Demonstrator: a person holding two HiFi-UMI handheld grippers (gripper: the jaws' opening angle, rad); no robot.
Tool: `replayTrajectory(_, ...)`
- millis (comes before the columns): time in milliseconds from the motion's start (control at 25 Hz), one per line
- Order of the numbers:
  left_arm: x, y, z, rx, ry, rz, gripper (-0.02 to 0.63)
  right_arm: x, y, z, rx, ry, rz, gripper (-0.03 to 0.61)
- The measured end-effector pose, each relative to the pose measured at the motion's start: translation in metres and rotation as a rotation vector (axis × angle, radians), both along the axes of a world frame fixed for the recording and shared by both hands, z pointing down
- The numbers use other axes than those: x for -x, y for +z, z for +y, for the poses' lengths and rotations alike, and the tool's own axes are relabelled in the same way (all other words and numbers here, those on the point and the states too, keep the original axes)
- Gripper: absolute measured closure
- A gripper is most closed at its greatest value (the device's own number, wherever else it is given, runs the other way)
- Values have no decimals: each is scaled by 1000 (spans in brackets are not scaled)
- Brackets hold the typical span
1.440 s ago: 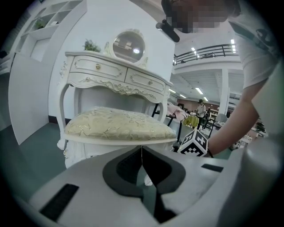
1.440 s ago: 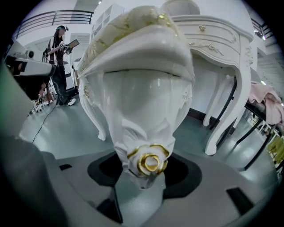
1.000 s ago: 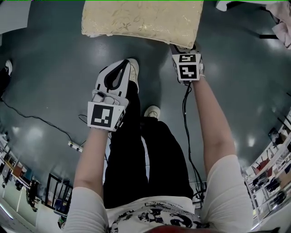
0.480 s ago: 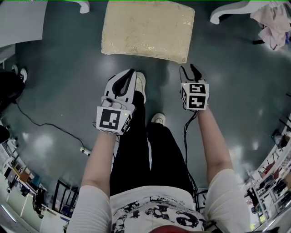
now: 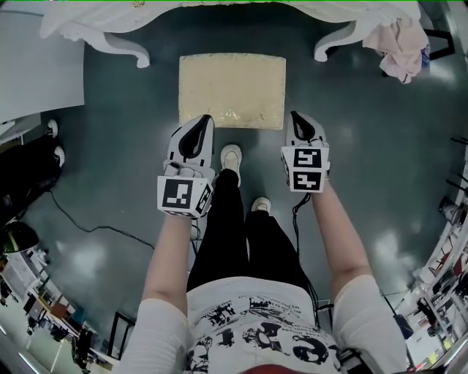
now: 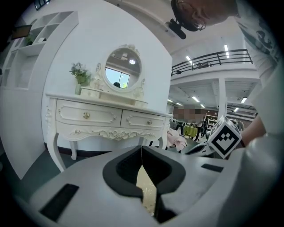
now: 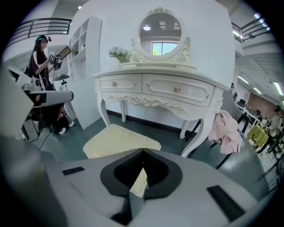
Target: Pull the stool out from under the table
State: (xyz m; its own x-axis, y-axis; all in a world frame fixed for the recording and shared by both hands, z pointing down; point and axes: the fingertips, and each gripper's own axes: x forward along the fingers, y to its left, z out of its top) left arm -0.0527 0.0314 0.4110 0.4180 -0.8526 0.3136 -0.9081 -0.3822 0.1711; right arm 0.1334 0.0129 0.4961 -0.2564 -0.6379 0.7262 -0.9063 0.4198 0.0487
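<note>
Status: pull looks basically done.

- Stool (image 5: pixel 232 89) (cream cushioned top) stands on the floor (image 5: pixel 110 146) in front of the table (image 5: pixel 241 9). Its whole seat shows, none of it under the table top. It's centred between the two front legs, near them.
- Left gripper (image 5: pixel 205 120): jaws closed, tips meeting, nothing between them. It hovers off the stool's near-left corner, on the side away from the table, not touching.
- Right gripper (image 5: pixel 297 118): jaws fully closed, empty. It hovers off the near-right corner of the stool, also clear of it.
- The person stands right behind the stool, shoes (image 5: pixel 231 157) just short of its near edge.

Left to do, my read: nothing essential. Maybe drag it further from the table if more legroom is wanted, and that needs a fresh grip since neither gripper holds it.

Surface and room:
- The floor is dark grey-green and glossy with light glare. It looks smooth, so the stool should slide easily.
- The table is a white carved dresser with two drawers, an oval mirror (image 7: pixel 162 29) and a small plant (image 7: pixel 119 54) on top.
- A pink cloth (image 5: pixel 400 42) hangs on a dark frame at the table's right front leg.
- A white shelf unit (image 7: pixel 82 40) stands left of the table.
- A cable (image 5: pixel 80 219) runs across the floor, well away from the table.
- Another person (image 7: pixel 40 57) stands left of the table, beyond the shelf unit.
</note>
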Motion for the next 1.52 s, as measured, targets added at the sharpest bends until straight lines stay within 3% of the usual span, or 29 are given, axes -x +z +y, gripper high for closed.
replayTrajectory(200, 11, -67, -47, -47, 8, 11, 592, 15, -75, -45, -53, 46, -25, 561)
replayTrajectory(400, 22, -133, -80, -89, 16, 45, 592, 54, -163, -86, -160, 36, -95, 561)
replayTrajectory(600, 44, -198, -96, -172, 93, -31, 592, 89, -257, -108, -251, 35, -222, 561)
replayTrajectory(800, 87, -264, -120, -253, 50, -47, 592, 104, -336, -120, -406, -7, -229, 561)
replayTrajectory(1160, 108, -351, -114, -336, 34, -43, 592, 116, -428, -117, -557, -32, -275, 561)
replayTrajectory(1520, 106, -397, -100, -376, 45, -71, 592, 120, -472, -108, -613, -58, -361, 561)
